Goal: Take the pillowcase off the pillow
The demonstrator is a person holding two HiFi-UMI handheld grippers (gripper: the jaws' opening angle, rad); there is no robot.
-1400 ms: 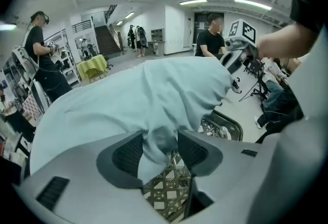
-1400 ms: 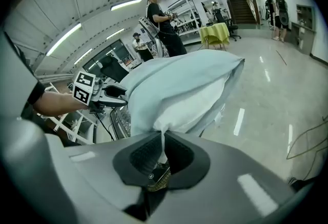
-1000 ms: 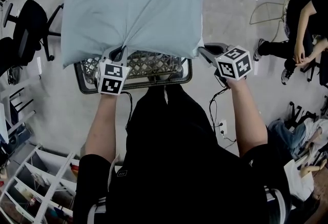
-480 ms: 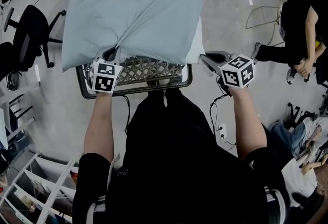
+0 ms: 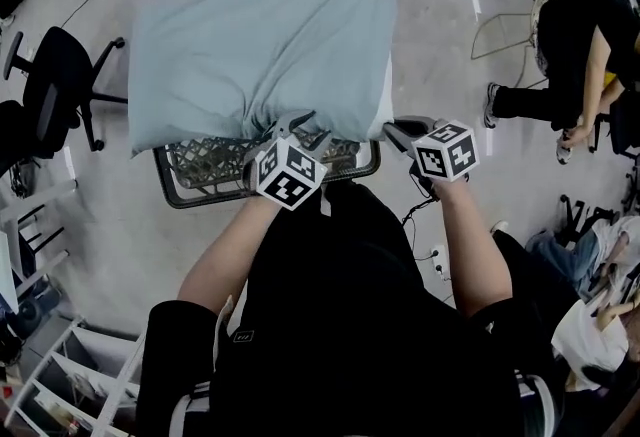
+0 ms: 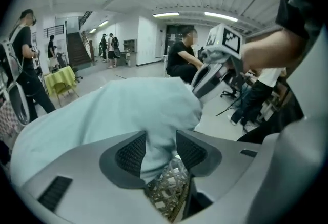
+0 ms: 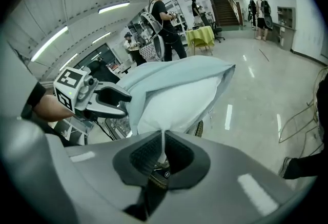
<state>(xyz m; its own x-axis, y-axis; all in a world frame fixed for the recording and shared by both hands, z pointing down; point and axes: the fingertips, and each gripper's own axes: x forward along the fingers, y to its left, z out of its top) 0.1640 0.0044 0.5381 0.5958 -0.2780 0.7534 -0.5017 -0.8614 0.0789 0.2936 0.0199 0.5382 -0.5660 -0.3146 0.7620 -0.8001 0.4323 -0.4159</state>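
An office chair (image 5: 50, 65) stands at the far left on the floor, well apart from the work. Next comes the light blue pillowcase (image 5: 250, 45), still almost fully over the pillow, lying across a woven wire basket (image 5: 200, 165) with its long axis running left to right in the head view. The left gripper (image 5: 303, 130) sits at the case's near long edge, right of its middle. Its jaws have just been opening and now stand apart, with a bulge of blue cloth between the pads that is not clamped. Just to the right, the case's open end shows a strip of the white pillow (image 5: 385, 97). There the right gripper (image 5: 392, 129) is closed tight on a thin pinch of that white fabric at the near right corner. So the mouth of the case lies to the right and its closed end far to the left. The right hand looks like the anchor, and the left gripper, the nearer one to blue cloth, would probably need a fresh bite before drawing the case leftward along that axis. A seated person (image 5: 575, 55) is at the far right.
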